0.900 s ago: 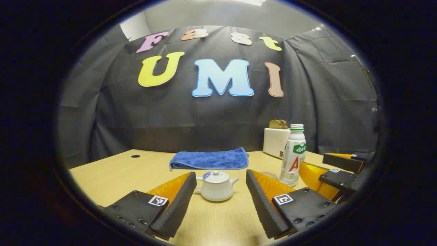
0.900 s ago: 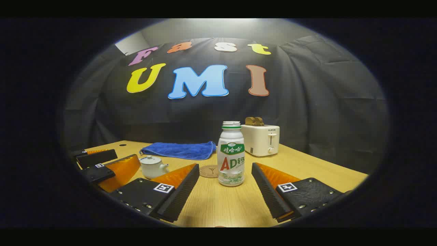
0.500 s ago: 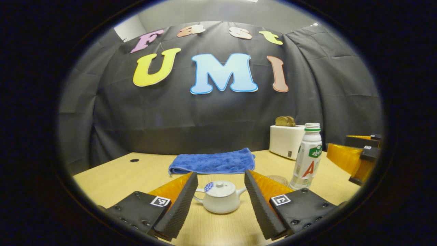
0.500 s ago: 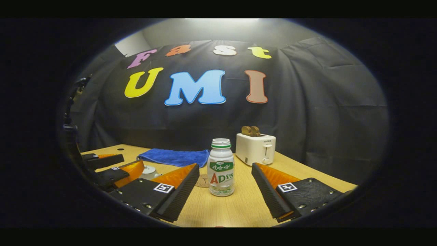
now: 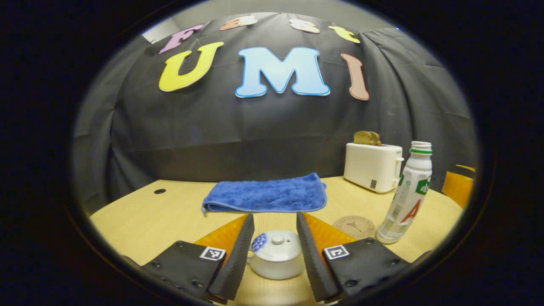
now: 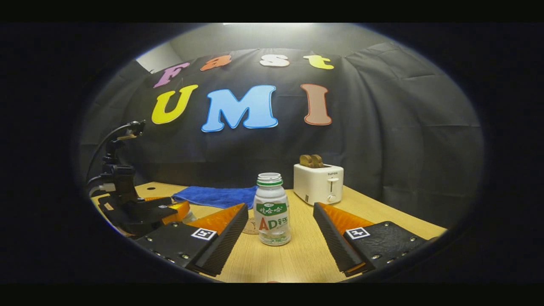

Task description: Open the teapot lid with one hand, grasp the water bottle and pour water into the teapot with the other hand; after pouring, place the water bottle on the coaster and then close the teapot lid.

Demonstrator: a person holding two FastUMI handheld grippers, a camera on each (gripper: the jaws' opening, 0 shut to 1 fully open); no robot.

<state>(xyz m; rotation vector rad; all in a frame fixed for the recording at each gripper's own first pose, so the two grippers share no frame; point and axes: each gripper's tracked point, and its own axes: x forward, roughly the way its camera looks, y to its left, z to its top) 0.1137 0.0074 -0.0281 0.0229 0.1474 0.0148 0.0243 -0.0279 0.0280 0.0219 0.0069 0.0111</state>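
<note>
A small white teapot (image 5: 276,259) with its lid (image 5: 276,244) on sits on the wooden table (image 5: 140,221). My left gripper (image 5: 274,217) is open, with one finger close along each side of the pot; I cannot tell whether they touch it. A white water bottle (image 6: 272,210) with a green neck ring stands upright between the fingers of my right gripper (image 6: 280,206), which is open wide and apart from it. The bottle (image 5: 406,199) also stands right of the round coaster (image 5: 354,226). In the right gripper view the left gripper (image 6: 144,210) sits low at the left.
A folded blue towel (image 5: 265,196) lies behind the teapot. At the back right stands a white toaster (image 5: 373,167) with bread in it. The coaster (image 6: 251,227) peeks out behind the bottle. A small hole (image 5: 160,191) marks the table's far left.
My left gripper has moved forward until the teapot sits deep between its fingers, and the gap has narrowed. The right gripper has edged closer to the bottle, still open.
</note>
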